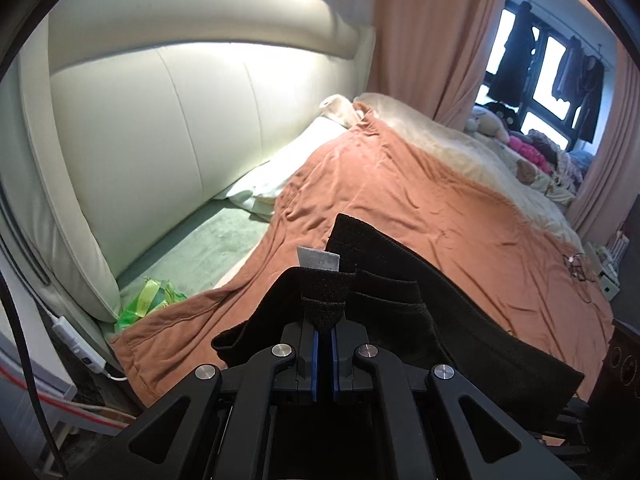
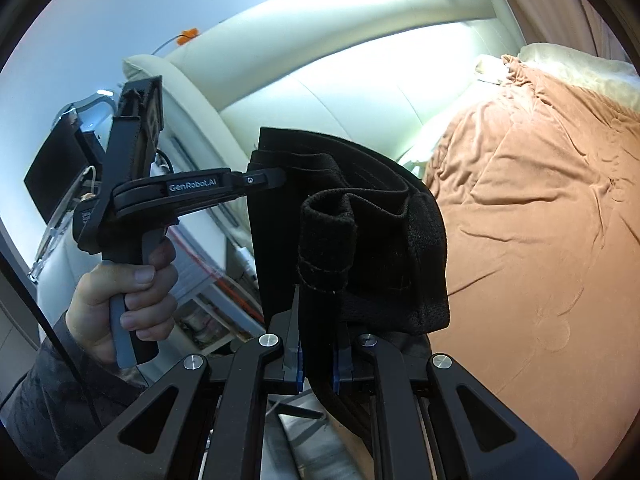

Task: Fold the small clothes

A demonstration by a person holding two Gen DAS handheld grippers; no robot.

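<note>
**Black garment held aloft between both hand-held grippers**

At the left of the scene the person's left hand (image 2: 120, 300) gripped the handle of the left hand-held gripper (image 1: 323, 320), whose jaws were pinched together on a bunched edge of the black garment (image 1: 400, 300). From the right wrist view that same tool reached in sideways, its tip meeting the cloth's upper left edge. The garment hung in the air between the two tools, above the near edge of the bed, not resting on the orange blanket (image 1: 420, 200) spread beyond it. A small grey label (image 1: 319, 259) stood up at its top edge.

Further right, the right hand-held gripper (image 2: 318, 360) was clamped on a rolled hem of the same garment, the fabric rising in folds directly ahead of its fingers. The cloth's long axis appeared to run across from one grip to the other, with the bed lying forward and to the right of both. Judging by this, the piece would need lowering onto the blanket before any fold could be made; both hands seemed about equally near to it.
</note>
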